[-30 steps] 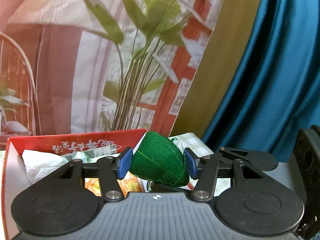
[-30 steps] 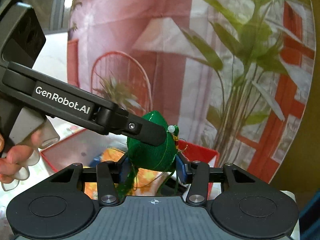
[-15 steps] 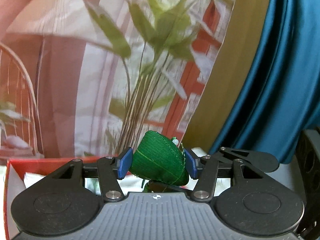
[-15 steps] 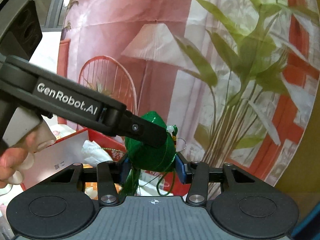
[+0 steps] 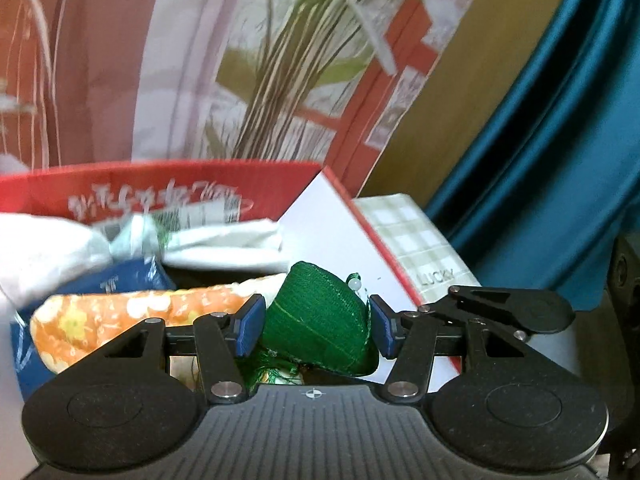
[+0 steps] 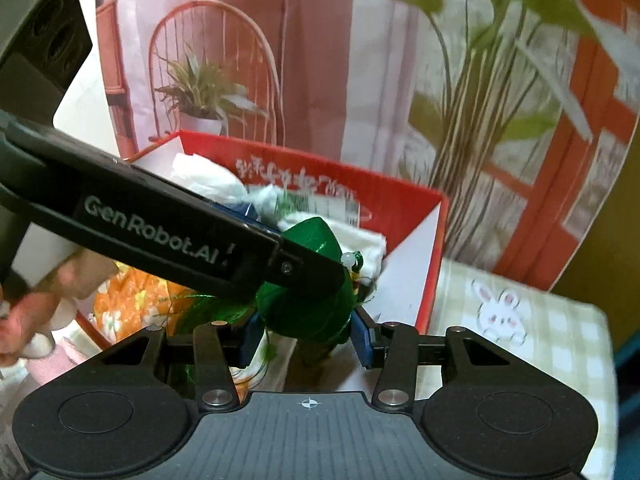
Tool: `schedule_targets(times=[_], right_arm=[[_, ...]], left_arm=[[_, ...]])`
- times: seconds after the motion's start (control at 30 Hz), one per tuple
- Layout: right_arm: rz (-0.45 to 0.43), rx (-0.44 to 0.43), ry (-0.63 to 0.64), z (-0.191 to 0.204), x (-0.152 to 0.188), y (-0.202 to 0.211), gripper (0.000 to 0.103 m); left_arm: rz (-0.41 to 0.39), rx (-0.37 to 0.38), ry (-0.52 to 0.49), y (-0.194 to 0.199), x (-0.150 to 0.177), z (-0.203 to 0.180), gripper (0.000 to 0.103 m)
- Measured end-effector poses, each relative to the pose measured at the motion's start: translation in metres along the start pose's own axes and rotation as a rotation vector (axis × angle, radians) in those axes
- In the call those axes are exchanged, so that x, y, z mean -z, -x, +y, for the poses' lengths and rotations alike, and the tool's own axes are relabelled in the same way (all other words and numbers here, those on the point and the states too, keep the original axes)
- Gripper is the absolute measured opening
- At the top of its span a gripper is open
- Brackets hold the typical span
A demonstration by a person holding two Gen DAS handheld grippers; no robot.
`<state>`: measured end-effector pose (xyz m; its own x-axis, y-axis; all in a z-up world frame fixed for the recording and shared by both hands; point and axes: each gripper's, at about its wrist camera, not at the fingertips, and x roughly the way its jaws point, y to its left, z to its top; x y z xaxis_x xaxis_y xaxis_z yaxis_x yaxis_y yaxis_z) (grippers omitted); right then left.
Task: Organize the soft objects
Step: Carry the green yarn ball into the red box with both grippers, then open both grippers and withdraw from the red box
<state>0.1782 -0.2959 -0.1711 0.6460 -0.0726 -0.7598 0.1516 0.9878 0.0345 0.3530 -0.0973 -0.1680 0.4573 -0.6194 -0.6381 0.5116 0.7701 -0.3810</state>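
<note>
A green cloth pouch (image 5: 320, 320) with a small white bead and green tassel threads is gripped from two sides at once. My left gripper (image 5: 316, 330) is shut on it, blue pads at its flanks. My right gripper (image 6: 307, 338) is also shut on the pouch (image 6: 312, 322), and the left gripper's black finger (image 6: 304, 272) crosses over the pouch's top in that view. The pouch hangs just over the open red box (image 5: 160, 184), near the box's right wall (image 6: 428, 248). A hand (image 6: 24, 320) holds the left tool.
Inside the box lie an orange flowered cushion (image 5: 140, 312), a blue packet (image 5: 120, 280) and white crumpled cloth (image 5: 40, 248). A checked cloth with a rabbit print (image 6: 500, 312) covers the surface right of the box. A printed backdrop and a teal curtain (image 5: 560, 120) stand behind.
Both grippers have sunk and tipped downward with the pouch still between them. The red box and its contents have come up into full view beneath the pouch.
</note>
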Motion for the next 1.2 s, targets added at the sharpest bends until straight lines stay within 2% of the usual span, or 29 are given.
schedule_targets(times=[0.1, 0.17, 0.23, 0.27, 0.37, 0.43, 0.5, 0.53, 0.63, 0.9, 1.0, 1.2], right_arm=[[-0.005, 0.002, 0.009, 0.002, 0.001, -0.002, 0.046], [-0.013, 0.003, 0.018, 0.005, 0.0, -0.001, 0.054], [-0.026, 0.028, 0.045, 0.01, -0.001, 0.003, 0.068], [-0.03, 0.036, 0.059, 0.012, -0.001, 0.004, 0.069], [-0.03, 0.054, 0.072, 0.014, -0.003, 0.008, 0.072], [-0.048, 0.063, 0.074, 0.015, -0.002, 0.013, 0.084], [-0.064, 0.084, 0.076, 0.017, -0.001, 0.02, 0.089], [-0.071, 0.092, 0.075, 0.019, 0.0, 0.023, 0.095], [-0.104, 0.109, 0.063, 0.022, 0.004, 0.033, 0.102], [-0.19, 0.119, -0.045, 0.031, 0.023, 0.058, 0.103], [-0.229, 0.113, -0.092, 0.035, 0.033, 0.066, 0.103], [-0.264, 0.115, -0.143, 0.05, 0.057, 0.078, 0.103]], left_arm=[[0.034, -0.038, 0.007, -0.008, 0.001, 0.003, 0.058], [0.044, -0.047, 0.001, -0.012, 0.002, 0.002, 0.058], [0.047, -0.061, -0.015, -0.013, 0.0, -0.002, 0.059], [0.046, -0.065, -0.019, -0.011, -0.001, -0.003, 0.059], [0.012, -0.081, -0.019, 0.001, -0.002, -0.003, 0.072], [-0.021, -0.106, -0.028, 0.013, -0.003, -0.006, 0.087], [-0.06, -0.131, -0.047, 0.028, -0.003, -0.007, 0.095], [-0.079, -0.143, -0.053, 0.035, -0.003, -0.008, 0.098], [-0.128, -0.186, -0.058, 0.059, -0.001, -0.008, 0.1], [-0.226, -0.323, -0.127, 0.121, 0.032, -0.014, 0.103], [-0.255, -0.362, -0.114, 0.14, 0.052, -0.012, 0.103], [-0.256, -0.408, -0.067, 0.163, 0.095, -0.004, 0.103]])
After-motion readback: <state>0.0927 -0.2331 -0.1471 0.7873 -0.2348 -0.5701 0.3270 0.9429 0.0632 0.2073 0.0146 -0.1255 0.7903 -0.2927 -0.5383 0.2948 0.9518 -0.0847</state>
